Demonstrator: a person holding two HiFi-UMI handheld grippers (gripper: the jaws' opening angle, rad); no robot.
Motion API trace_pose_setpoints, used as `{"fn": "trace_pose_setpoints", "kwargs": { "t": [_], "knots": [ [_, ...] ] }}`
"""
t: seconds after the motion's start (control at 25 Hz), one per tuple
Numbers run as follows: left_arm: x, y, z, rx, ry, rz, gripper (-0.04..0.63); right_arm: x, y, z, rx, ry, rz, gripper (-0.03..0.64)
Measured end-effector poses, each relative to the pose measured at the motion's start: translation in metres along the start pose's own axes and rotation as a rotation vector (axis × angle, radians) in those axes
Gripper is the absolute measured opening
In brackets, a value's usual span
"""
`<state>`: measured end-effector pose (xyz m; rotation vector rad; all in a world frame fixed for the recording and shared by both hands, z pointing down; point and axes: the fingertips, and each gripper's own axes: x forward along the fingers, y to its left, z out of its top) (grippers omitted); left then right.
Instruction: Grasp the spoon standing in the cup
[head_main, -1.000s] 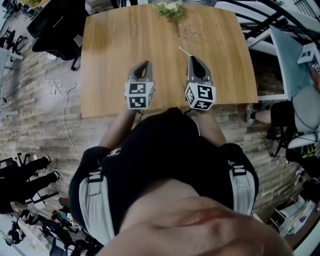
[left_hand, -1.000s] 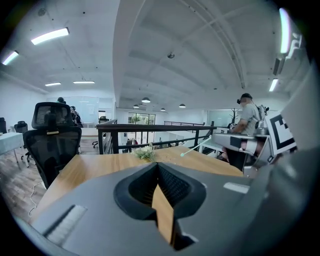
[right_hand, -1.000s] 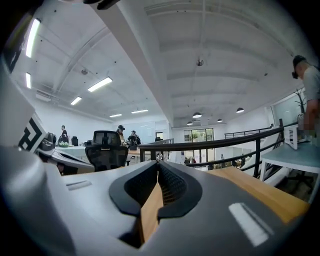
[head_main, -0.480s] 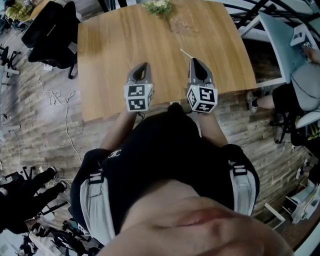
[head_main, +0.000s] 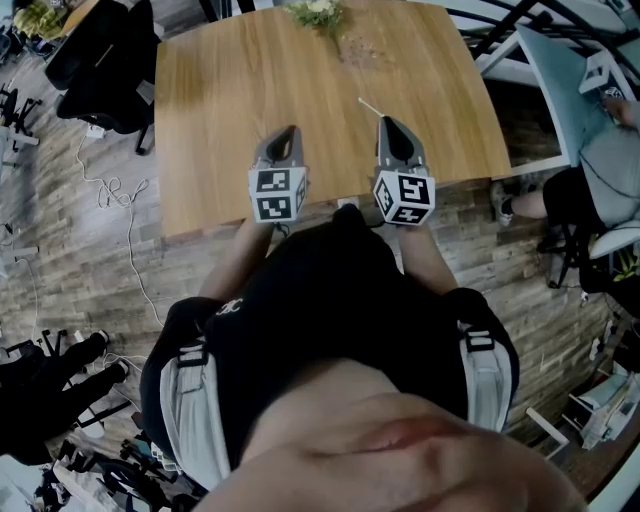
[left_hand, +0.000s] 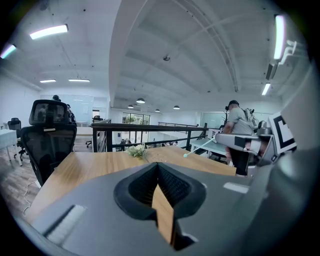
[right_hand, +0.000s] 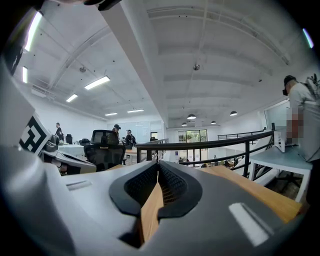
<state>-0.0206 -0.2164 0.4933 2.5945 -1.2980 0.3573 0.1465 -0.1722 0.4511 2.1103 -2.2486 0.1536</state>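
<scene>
Two grippers: left gripper (head_main: 291, 130) and right gripper (head_main: 389, 120) hovering over tabletop's (head_main: 220, 80) near edge, jaws pressing together on nothing.
Just beyond right gripper: thin white stick (head_main: 369, 105) showing.
Missing: spoon and cup appearing in no view.
Risk: closed jaws knocking spoon aside.

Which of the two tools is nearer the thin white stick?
The right tool, at the head view's right: the stick lies just beyond its tip, while the left tool sits farther off to the side.
</scene>
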Motion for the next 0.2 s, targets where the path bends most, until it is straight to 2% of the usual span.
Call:
{"fn": "trace_pose_setpoints", "kwargs": {
  "t": [0.2],
  "knots": [
    [-0.0069, -0.0025, -0.0072, 0.001, 0.010, 0.001, 0.011, -0.0097, 0.0012, -0.0022, 0.006, -0.005, 0.004, 0.005]
  ]
}}
